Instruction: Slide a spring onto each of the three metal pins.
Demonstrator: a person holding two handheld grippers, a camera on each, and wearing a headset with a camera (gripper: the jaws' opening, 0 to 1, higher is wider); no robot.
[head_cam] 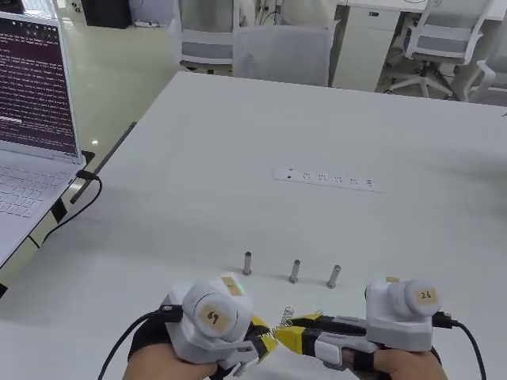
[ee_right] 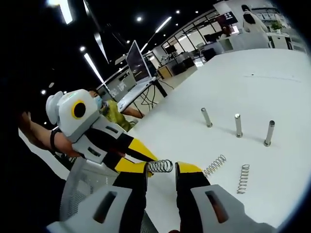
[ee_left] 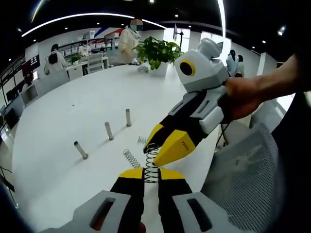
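Left claw [ee_left: 151,174] grasping spring [ee_left: 151,158]; right claw [ee_right: 162,170] released, straddling its free end.

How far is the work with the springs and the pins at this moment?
Done: nothing yet; all three pins stand bare. In hand: the left tool holds one spring by its end, and the right tool is at its other end; whether it grips is unclear. Left: that spring and the two springs lying on the table must all go onto pins.

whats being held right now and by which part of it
One spring: the left tongs pinch one end; the right tongs bracket the other end, grip unclear.
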